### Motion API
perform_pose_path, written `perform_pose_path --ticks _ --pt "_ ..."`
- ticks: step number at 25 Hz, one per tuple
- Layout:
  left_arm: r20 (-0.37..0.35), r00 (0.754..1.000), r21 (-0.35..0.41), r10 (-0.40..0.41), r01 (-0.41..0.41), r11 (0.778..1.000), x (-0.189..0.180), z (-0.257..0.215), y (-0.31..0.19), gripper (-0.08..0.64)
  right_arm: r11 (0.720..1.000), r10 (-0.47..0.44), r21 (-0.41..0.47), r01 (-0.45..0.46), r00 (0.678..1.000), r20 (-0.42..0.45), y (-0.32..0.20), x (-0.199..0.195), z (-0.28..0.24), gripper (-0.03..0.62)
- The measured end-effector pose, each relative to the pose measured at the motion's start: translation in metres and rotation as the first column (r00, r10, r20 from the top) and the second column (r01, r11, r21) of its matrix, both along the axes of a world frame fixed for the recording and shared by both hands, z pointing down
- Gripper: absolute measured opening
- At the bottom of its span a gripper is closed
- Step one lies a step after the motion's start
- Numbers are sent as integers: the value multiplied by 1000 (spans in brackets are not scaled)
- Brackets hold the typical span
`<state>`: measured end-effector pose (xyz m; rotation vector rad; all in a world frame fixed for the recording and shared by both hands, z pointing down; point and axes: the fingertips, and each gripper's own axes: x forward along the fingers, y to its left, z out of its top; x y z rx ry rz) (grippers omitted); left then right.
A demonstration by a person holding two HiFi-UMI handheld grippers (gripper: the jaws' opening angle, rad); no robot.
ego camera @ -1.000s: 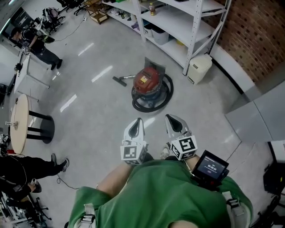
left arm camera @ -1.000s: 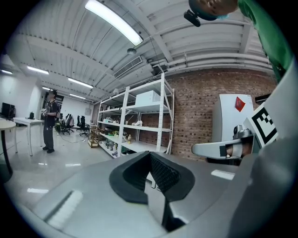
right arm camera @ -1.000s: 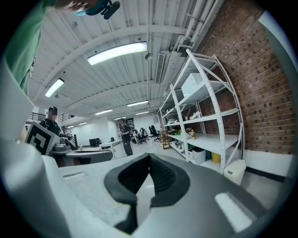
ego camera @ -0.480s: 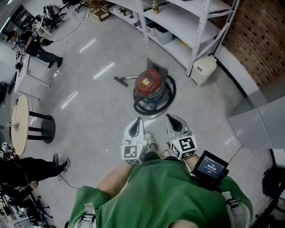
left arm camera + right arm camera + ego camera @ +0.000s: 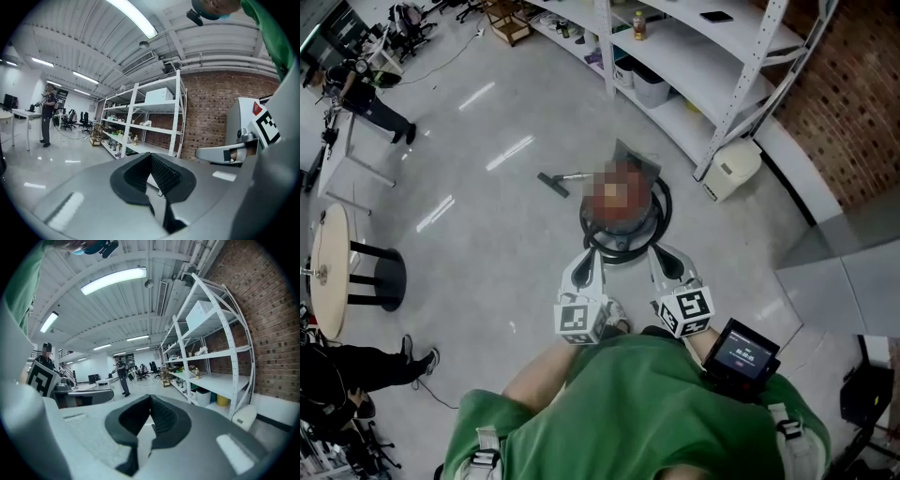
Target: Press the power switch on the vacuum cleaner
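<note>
The vacuum cleaner [image 5: 622, 208] is a round canister on the grey floor, ringed by its black coiled hose. A mosaic patch covers its top, so no switch shows. Its floor nozzle [image 5: 553, 180] lies to the left. My left gripper [image 5: 590, 260] and right gripper [image 5: 662, 254] are held side by side in front of my body, tips just short of the hose ring. Both point level at the room, and neither gripper view shows the vacuum. The left gripper [image 5: 151, 156] is shut with nothing in it, and so is the right gripper [image 5: 150, 397].
White metal shelving [image 5: 675, 56] runs along the brick wall behind the vacuum, with a white bin [image 5: 733, 169] at its foot. A round table [image 5: 323, 272] and black stool [image 5: 380, 279] stand far left. One person [image 5: 367, 98] stands far off, another [image 5: 337, 366] at lower left.
I have stepped closer: the vacuum has slid down the head view until it sits just beyond the gripper tips. Both grippers keep the same shut pose.
</note>
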<state>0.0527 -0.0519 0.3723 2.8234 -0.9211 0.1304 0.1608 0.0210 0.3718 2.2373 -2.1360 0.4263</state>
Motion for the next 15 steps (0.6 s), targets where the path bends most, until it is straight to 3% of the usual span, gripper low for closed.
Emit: perform_pose_path --ticks 15 --pt "1 998 -27 -64 64 998 -19 14 -112 8 1000 -8 -24 8 1000 -30 -116 7 15 3"
